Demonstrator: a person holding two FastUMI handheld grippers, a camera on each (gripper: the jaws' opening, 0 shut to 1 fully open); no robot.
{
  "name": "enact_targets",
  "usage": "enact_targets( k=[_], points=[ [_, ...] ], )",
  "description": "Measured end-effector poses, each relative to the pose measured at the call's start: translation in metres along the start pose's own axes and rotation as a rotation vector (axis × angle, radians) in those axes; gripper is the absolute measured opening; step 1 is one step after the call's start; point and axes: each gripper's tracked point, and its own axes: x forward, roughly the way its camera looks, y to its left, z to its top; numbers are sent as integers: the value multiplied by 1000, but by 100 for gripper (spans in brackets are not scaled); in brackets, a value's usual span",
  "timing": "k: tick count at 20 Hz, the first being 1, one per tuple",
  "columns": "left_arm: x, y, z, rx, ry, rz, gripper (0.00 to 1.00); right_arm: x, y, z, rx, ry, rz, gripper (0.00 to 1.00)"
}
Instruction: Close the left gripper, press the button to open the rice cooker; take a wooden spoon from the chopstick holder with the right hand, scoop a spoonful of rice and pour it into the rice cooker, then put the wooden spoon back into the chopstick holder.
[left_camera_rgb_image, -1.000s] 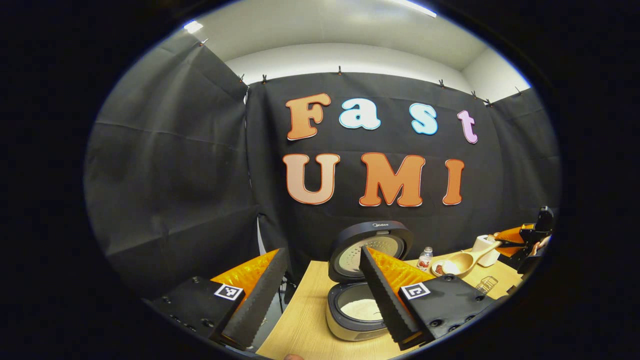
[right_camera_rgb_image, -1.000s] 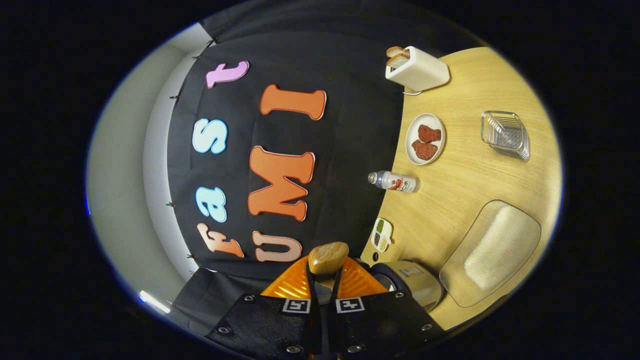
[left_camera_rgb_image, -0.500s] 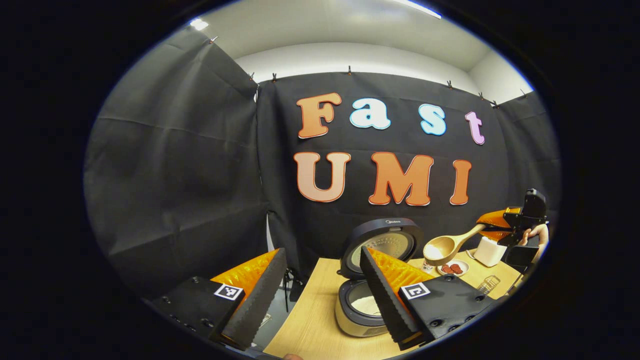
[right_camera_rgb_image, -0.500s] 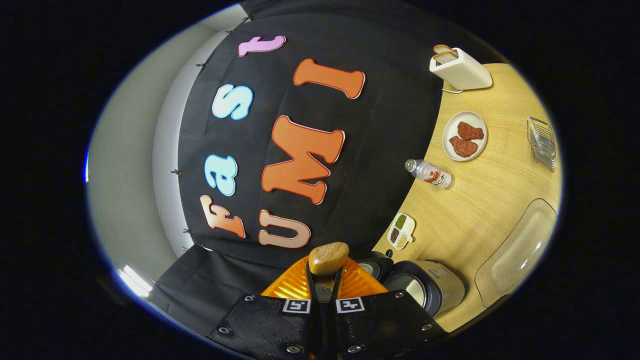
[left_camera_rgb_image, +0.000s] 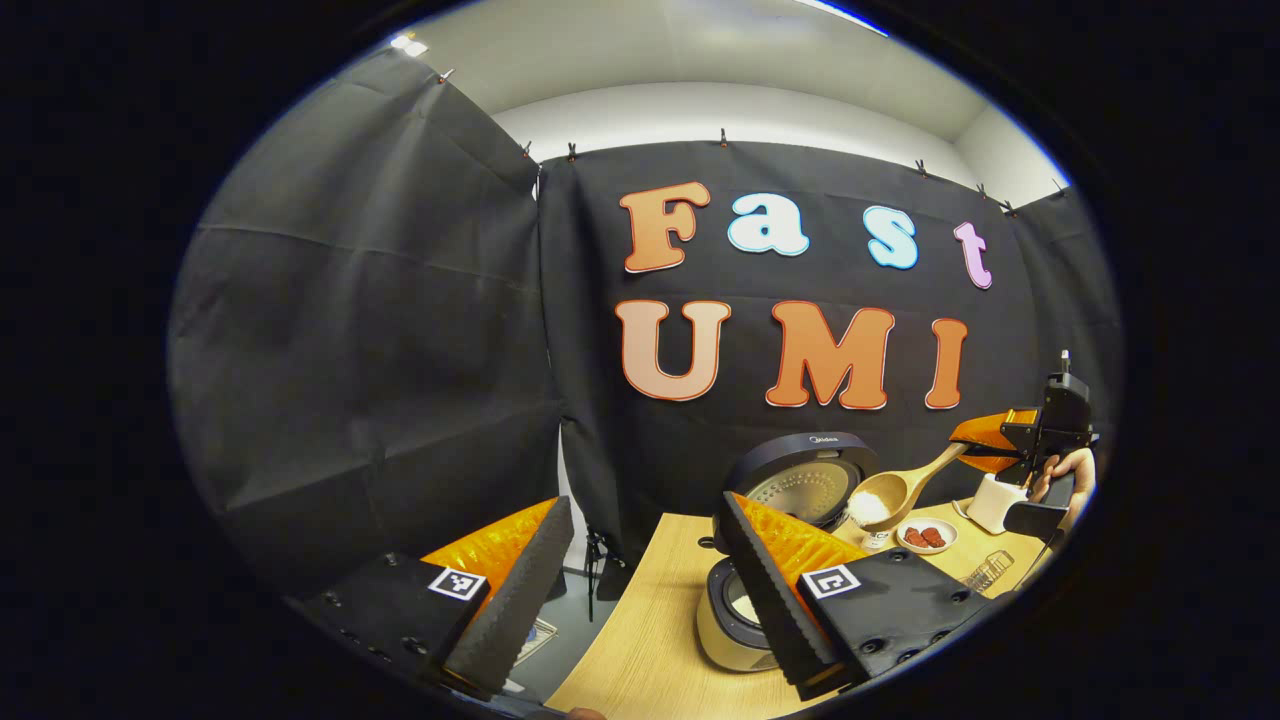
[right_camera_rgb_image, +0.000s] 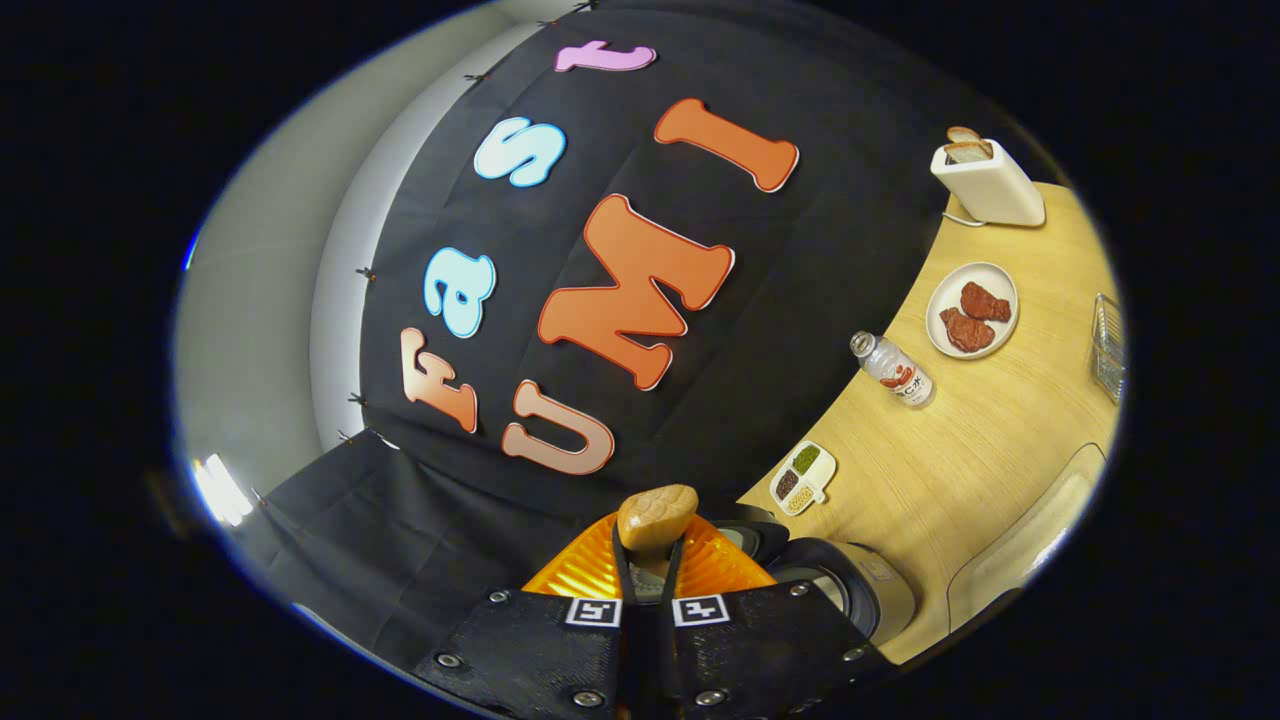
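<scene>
The rice cooker (left_camera_rgb_image: 722, 628) stands open on the wooden table (left_camera_rgb_image: 640, 650), its lid (left_camera_rgb_image: 800, 478) upright and white rice in the pot. My left gripper (left_camera_rgb_image: 640, 600) is open and holds nothing, its right finger (left_camera_rgb_image: 775, 600) in front of the cooker. To the right of the lid, the wooden spoon (left_camera_rgb_image: 885, 497) hangs in the air with rice in its bowl. My right gripper (left_camera_rgb_image: 1000, 445), held by a hand (left_camera_rgb_image: 1065, 470), is shut on the handle. In the right gripper view, the right gripper (right_camera_rgb_image: 648, 560) pinches the spoon's handle end (right_camera_rgb_image: 655, 515), with the cooker (right_camera_rgb_image: 850, 590) just beyond.
On the table stand a white toaster (right_camera_rgb_image: 985, 180), a plate of meat (right_camera_rgb_image: 972, 310), a small bottle (right_camera_rgb_image: 895, 370), a little divided dish (right_camera_rgb_image: 803, 477), a wire rack (right_camera_rgb_image: 1105, 345) and a clear rice container (right_camera_rgb_image: 1040, 540). The booth wall lies behind.
The right gripper has lifted the rice-filled spoon from over the plate toward the cooker's lid. The left gripper has swung left, so the cooker sits further right in its view.
</scene>
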Motion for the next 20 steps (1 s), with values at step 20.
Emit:
enact_targets(
  k=[20],
  points=[
    [11,4,-3,15,1,13,96,8,21,-16,-291,4,37,5]
  ],
)
